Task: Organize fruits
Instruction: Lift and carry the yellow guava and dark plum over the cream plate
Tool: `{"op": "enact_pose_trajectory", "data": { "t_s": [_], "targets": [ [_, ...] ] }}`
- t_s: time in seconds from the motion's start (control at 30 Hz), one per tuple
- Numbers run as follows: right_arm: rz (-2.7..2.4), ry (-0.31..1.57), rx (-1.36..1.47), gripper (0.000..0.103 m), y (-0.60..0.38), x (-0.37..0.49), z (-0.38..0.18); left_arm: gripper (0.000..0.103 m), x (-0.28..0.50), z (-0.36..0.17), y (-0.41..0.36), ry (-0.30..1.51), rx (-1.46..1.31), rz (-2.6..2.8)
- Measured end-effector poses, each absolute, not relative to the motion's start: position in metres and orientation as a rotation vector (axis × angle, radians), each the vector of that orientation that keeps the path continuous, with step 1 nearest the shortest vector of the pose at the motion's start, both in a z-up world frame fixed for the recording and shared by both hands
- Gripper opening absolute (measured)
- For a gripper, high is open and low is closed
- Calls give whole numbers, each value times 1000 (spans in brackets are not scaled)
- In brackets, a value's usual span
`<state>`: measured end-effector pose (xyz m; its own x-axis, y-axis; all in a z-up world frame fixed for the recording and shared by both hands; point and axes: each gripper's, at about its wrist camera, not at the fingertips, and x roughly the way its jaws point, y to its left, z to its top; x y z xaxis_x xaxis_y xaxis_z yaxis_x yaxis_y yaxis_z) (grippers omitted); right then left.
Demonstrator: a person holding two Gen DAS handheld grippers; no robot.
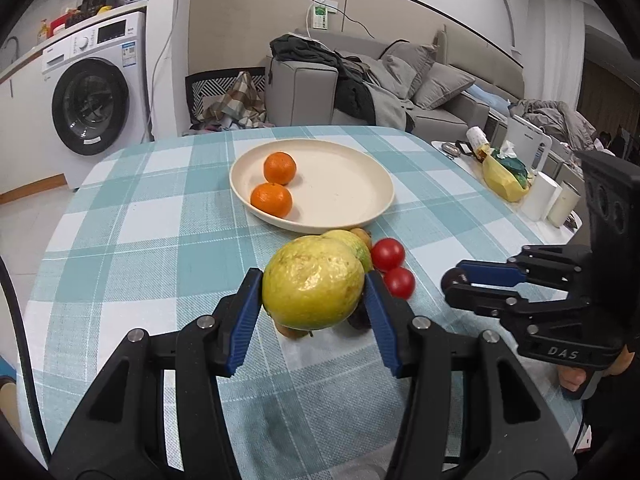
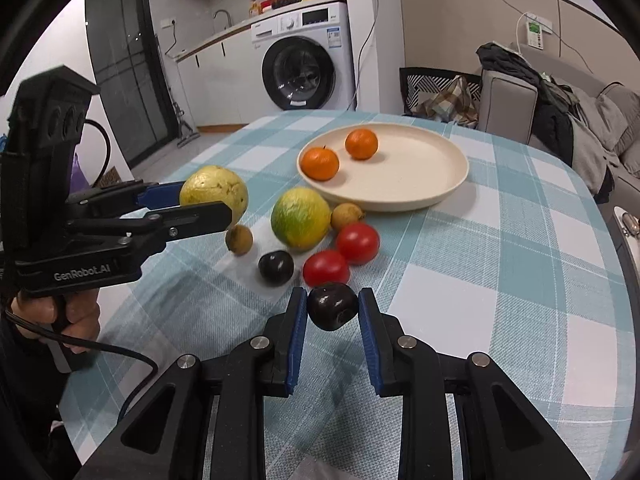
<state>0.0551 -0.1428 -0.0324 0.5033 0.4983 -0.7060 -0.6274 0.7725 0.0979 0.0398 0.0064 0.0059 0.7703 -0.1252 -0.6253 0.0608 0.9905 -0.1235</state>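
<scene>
My left gripper (image 1: 314, 280) is shut on a large yellow-green fruit (image 1: 313, 282) and holds it above the table; it shows in the right wrist view (image 2: 214, 192) too. My right gripper (image 2: 333, 306) is shut on a dark plum (image 2: 333, 306), just above the cloth. A cream plate (image 2: 420, 176) holds two oranges (image 2: 320, 164) (image 2: 361, 144). In front of the plate lie a green-yellow fruit (image 2: 301, 218), two red tomatoes (image 2: 357, 243) (image 2: 326, 267), another dark plum (image 2: 276, 267) and two small brown fruits (image 2: 239, 240) (image 2: 346, 216).
The table has a blue-and-white checked cloth (image 2: 500, 260). At its right edge stand a yellow bag (image 1: 502, 176), white cups (image 1: 540, 196) and clutter. A washing machine (image 2: 304, 56), a chair (image 2: 440, 92) and a sofa (image 1: 400, 76) stand beyond the table.
</scene>
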Motion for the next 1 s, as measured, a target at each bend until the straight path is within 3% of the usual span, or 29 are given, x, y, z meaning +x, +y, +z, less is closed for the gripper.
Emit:
{"op": "enact_pose_trajectory", "data": {
  "t_s": [1.0],
  "targets": [
    [650, 651, -42, 27, -151, 101, 1, 49, 114, 22, 20, 643, -116, -53]
  ]
}}
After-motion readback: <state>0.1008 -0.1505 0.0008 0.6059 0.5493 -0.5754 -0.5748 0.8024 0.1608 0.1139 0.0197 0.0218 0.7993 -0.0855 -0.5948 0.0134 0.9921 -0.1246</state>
